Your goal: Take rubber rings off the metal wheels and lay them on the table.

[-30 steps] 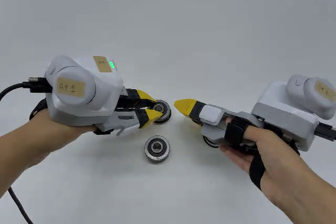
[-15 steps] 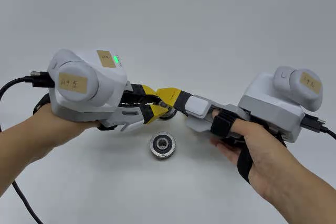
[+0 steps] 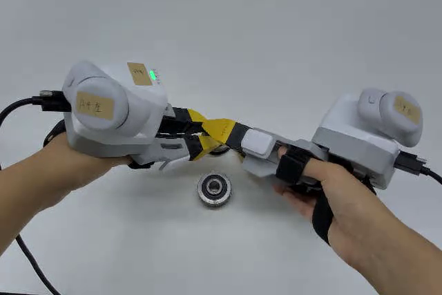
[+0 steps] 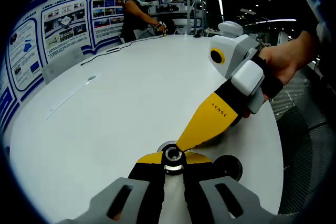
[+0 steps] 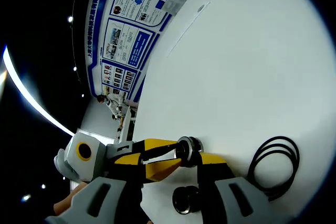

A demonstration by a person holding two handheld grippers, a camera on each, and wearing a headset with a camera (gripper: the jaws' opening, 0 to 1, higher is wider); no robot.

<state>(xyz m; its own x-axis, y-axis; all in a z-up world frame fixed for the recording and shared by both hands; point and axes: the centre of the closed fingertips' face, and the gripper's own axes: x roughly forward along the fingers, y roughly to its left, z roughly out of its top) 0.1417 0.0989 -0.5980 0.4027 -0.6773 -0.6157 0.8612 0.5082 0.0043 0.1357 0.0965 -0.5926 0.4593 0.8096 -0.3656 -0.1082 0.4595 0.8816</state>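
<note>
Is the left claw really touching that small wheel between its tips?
Touching. In the left gripper view the wheel sits pinched between the yellow tips of the left gripper, with no gap on either side.

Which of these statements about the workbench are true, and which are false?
1. The left gripper is shut on a metal wheel. True.
2. A second wheel lies on the table, apart from both grippers. True.
3. No rubber ring lies on the table. False: black rings lie loose on it in the right gripper view.
4. The right gripper hangs far away from the held wheel. False: its yellow tips are right at that wheel, next to the left gripper's tips.
</note>
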